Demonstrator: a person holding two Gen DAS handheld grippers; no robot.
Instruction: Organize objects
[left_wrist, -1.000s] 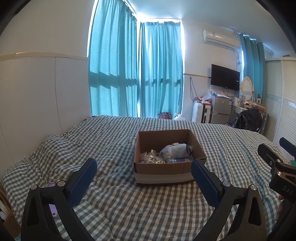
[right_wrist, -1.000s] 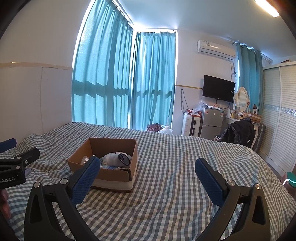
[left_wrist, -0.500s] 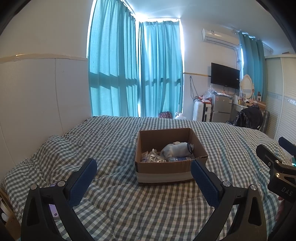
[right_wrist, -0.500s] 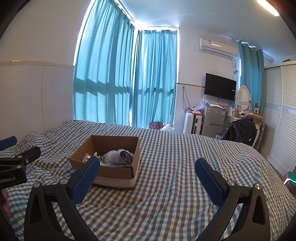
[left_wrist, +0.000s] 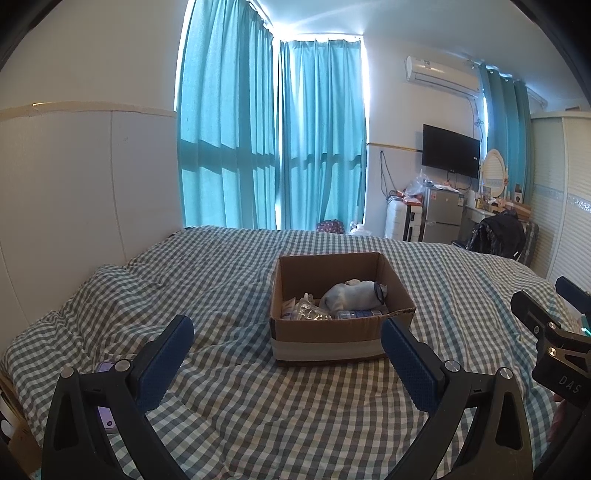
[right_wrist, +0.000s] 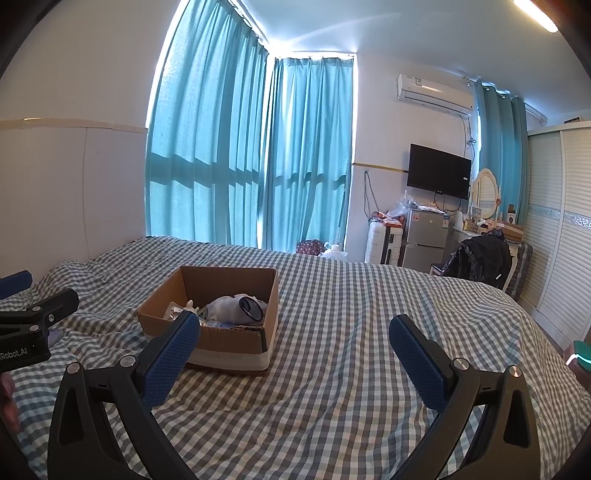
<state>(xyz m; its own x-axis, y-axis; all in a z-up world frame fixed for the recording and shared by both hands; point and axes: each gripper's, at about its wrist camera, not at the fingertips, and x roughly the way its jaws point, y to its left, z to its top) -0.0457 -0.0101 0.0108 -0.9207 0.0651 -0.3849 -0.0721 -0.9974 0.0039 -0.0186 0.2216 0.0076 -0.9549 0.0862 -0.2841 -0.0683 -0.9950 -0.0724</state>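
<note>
Right, step in hand: likely an approach to the cardboard box (left_wrist: 341, 334), so come in level over the checked bedspread (left_wrist: 295, 413) and line up before dipping inside.
Box: sits mid-bed, open-topped, flaps gone.
Contents: a pale bundled cloth (left_wrist: 351, 295) against the box's right wall; crinkly foil packets (left_wrist: 308, 314) at its near-left corner, hard to read.
Left gripper (left_wrist: 286, 360): short of the box's near wall, jaws spread wide, empty, touching nothing.
Right gripper (right_wrist: 295, 349): off the box's right side, jaws equally wide, nothing held.
Purple item (left_wrist: 105, 367): well left of the box, half hidden.
</note>
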